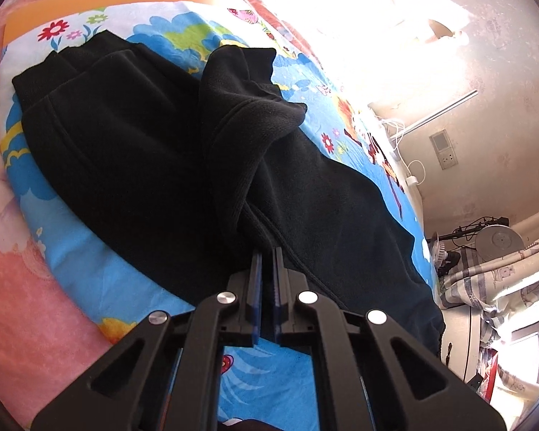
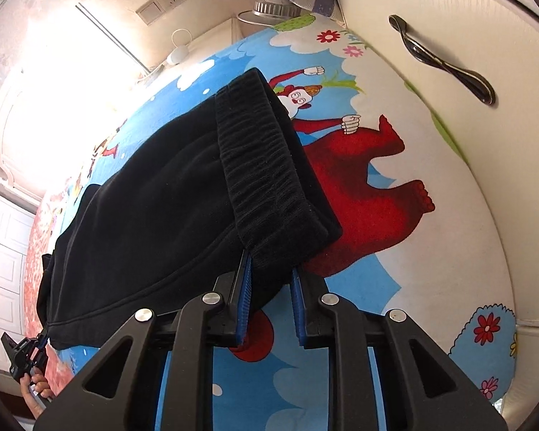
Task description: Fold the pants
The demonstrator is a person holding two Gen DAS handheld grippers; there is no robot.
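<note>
Black fleece pants (image 1: 143,151) lie on a cartoon-print sheet (image 1: 79,251) on the bed. In the left wrist view my left gripper (image 1: 267,255) is shut on a fold of the pants near a seam, with the cloth bunched up above it. In the right wrist view my right gripper (image 2: 269,269) is shut on the ribbed elastic waistband (image 2: 266,165) at its near corner, and the pants (image 2: 154,222) stretch away to the left. My left gripper also shows in the right wrist view (image 2: 41,341) at the far end of the pants.
A pink blanket (image 1: 18,305) lies beside the sheet. A wall with sockets and a charger cable (image 1: 445,154) is on the right. A white cabinet door with a dark handle (image 2: 445,61) stands close behind the bed. A bright window (image 2: 64,100) is at the left.
</note>
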